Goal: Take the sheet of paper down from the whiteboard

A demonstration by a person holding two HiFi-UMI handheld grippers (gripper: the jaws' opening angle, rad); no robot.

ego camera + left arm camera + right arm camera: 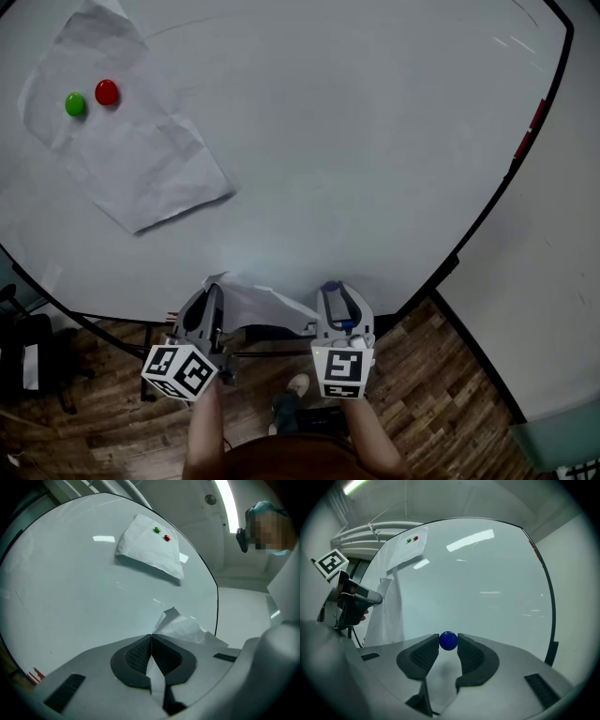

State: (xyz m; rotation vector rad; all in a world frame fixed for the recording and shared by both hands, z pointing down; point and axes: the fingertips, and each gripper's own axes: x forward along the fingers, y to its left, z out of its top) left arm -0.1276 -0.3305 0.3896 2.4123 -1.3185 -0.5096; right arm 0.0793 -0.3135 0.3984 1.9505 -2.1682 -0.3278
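A crumpled white sheet (141, 159) hangs on the whiteboard (375, 141) at upper left, pinned by a green magnet (75, 104) and a red magnet (107, 92). My left gripper (214, 291) is shut on a second white sheet (262, 305) at the board's lower edge. In the left gripper view that sheet (187, 630) runs between the closed pads (136, 656). Level with it on the right, my right gripper (333, 289) is shut on a small blue ball magnet (448, 641), pinched at its tips. The right gripper view shows the held sheet (386, 611) hanging from the left gripper (351, 597).
Red markers (530, 131) sit on the board's right frame. A wooden floor (431, 375) lies below, with the person's shoe (296, 385) on it and dark furniture (23, 352) at the left. Another person (267, 527) stands at the top right of the left gripper view.
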